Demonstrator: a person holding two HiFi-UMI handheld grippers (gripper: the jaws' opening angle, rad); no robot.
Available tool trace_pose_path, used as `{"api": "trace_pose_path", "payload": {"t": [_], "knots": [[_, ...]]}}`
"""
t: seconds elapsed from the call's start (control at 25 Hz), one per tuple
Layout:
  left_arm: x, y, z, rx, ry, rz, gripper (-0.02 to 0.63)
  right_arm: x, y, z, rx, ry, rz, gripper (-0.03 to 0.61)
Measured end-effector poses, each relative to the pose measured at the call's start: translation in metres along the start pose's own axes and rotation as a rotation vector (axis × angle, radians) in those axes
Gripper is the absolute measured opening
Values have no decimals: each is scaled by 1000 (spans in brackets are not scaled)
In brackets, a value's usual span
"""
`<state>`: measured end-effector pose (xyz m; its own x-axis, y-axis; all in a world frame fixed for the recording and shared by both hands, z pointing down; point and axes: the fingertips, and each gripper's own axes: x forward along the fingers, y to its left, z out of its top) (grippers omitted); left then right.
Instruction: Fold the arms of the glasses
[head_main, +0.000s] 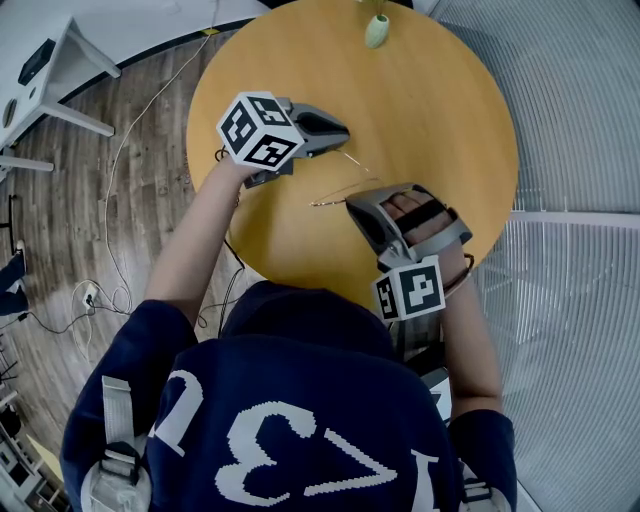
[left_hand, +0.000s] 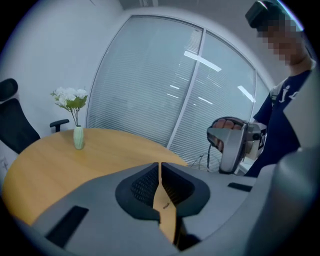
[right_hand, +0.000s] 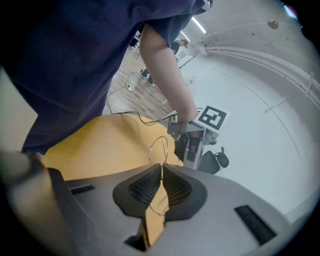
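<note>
Between the clenched jaws of the right tongs (right_hand: 161, 167): wire glasses (right_hand: 151, 149), lens loop poking past the tips, above the table (head_main: 430, 100). Left tongs (left_hand: 159, 167) closed opposite, one glasses arm reaching their tips, grip unclear.

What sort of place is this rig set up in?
Probably an office or meeting room: a round wooden table with a small vase of white flowers, a black office chair beside it, and tall windows with closed blinds.
</note>
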<state>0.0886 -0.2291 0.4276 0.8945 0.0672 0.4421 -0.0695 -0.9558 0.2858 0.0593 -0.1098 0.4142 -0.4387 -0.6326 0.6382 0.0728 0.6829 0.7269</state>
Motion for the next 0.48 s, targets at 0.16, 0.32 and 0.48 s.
{"api": "trace_pose_path", "payload": {"t": [0.16,0.32,0.48], "knots": [[0,-20,-10,-26,23,-79,29,3,-1,-13,33,34,-10,35],[6,-42,-18,-23,49,-130,28,7,-5,-22,72,53,-28,35],[9,-58,-20,-29,38,-157,29,10,-10,-24,108,63,-47,34]]}}
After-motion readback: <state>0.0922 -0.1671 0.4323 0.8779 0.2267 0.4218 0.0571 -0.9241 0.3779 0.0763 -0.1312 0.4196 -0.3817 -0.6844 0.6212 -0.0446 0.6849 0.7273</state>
